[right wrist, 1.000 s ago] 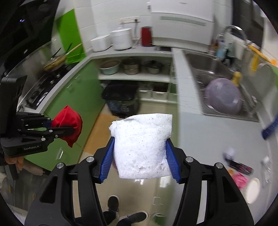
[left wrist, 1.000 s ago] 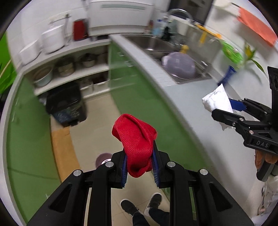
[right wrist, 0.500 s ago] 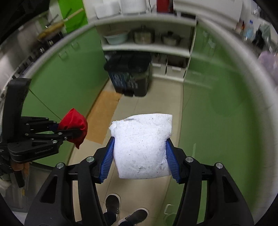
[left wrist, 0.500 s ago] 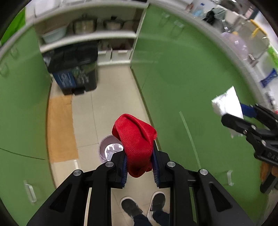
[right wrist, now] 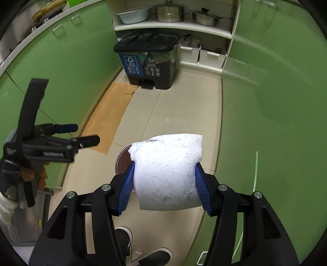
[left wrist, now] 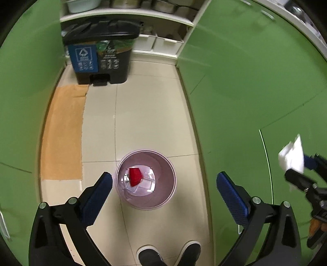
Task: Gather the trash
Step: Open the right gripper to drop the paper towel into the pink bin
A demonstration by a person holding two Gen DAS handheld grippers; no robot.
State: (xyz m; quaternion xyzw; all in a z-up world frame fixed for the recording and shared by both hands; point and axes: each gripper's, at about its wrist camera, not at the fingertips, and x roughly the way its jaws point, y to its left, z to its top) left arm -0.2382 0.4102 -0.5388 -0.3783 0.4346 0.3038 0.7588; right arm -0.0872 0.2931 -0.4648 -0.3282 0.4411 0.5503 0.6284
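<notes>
A small pink waste bin (left wrist: 167, 196) stands on the tiled floor right below my left gripper (left wrist: 163, 192), which is open and empty. A red cloth scrap (left wrist: 134, 176) lies inside the bin. My right gripper (right wrist: 164, 184) is shut on a white crumpled paper towel (right wrist: 167, 171) and holds it above the floor; the bin's rim (right wrist: 120, 157) shows just behind the towel. The right gripper with the towel (left wrist: 292, 157) also shows at the right edge of the left wrist view. The left gripper (right wrist: 81, 135) shows at the left of the right wrist view.
A black pedal bin (left wrist: 100, 51) with a blue recycling label stands at the far end, under open shelves with pots (right wrist: 169, 12). Green cabinets (left wrist: 255, 81) line both sides. An orange mat (left wrist: 63, 133) lies left. The person's shoes (left wrist: 169, 253) are below.
My left gripper opened and the red cloth dropped into the pink bin. Both grippers tilted down toward the floor; the right one still holds the paper towel.
</notes>
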